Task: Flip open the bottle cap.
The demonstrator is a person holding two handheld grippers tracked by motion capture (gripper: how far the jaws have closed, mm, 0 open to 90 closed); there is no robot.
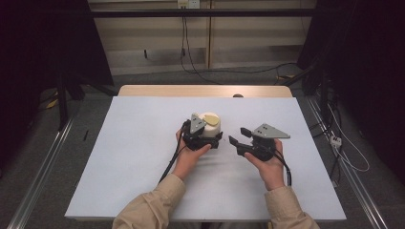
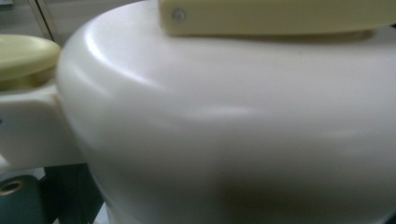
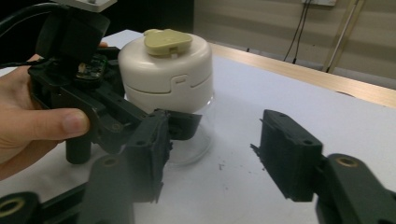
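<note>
A jar with a clear glass body, a cream lid [image 3: 166,70] and a pale yellow flip tab stands near the middle of the white table cover [image 1: 138,148]. My left gripper [image 1: 209,138] is shut on the jar [image 1: 210,122]; one black finger [image 3: 184,125] presses on the glass just under the lid. The left gripper view looks at the cream lid [image 2: 233,121] from very close. My right gripper [image 1: 239,135] is open, a little to the right of the jar and apart from it. Bare table lies between its wide-apart jaws [image 3: 217,158].
The white cover has free room on all sides of the jar. A wooden table edge [image 1: 205,90] shows at the back. Cables [image 1: 229,71] run over the floor behind the table, and metal rails [image 1: 43,162] flank both sides.
</note>
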